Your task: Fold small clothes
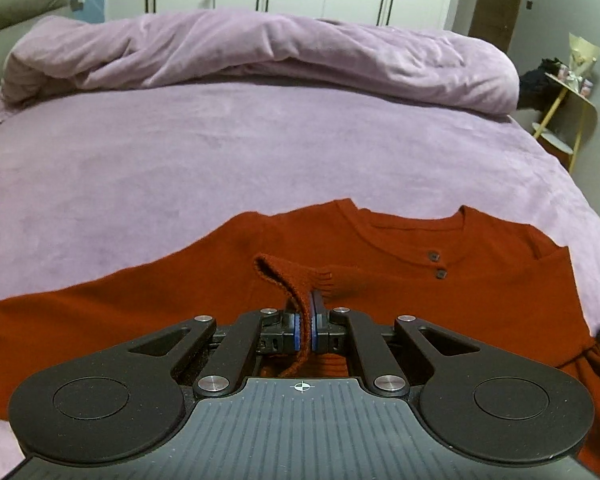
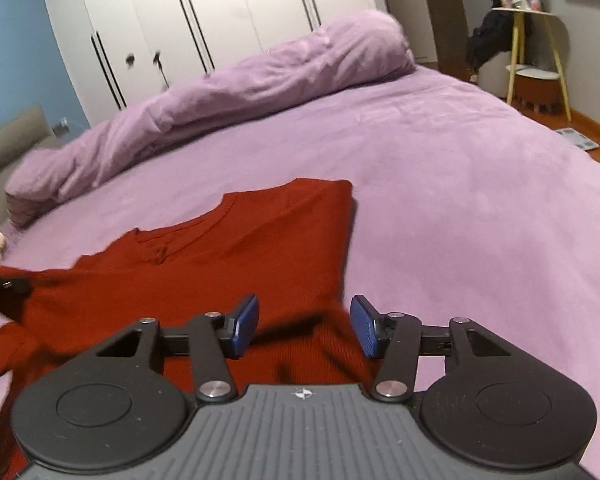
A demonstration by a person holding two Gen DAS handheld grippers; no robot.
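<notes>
A rust-red sweater (image 1: 380, 288) lies spread on the bed (image 1: 260, 152), front side up, its round neckline and two small dark buttons (image 1: 437, 265) toward the far side. The left hand-held gripper (image 1: 305, 324) is clamped tight on a ribbed cuff (image 1: 296, 280) of the sweater; the cuff loops up over the chest of the garment and a strip of it runs down between the blue pads. The right hand-held gripper (image 2: 305, 326) hangs over the lower part of the sweater near its right edge with its jaws standing apart and nothing pinched between them; the knit seems to lie loose beneath them, though the picture there is blurred. A rumpled lilac duvet (image 1: 260, 48) is bunched along the far side of the bed. White wardrobe doors (image 2: 204, 12) stand behind it, and a small side table (image 2: 536, 60) with yellow legs stands beside the bed's far corner.
</notes>
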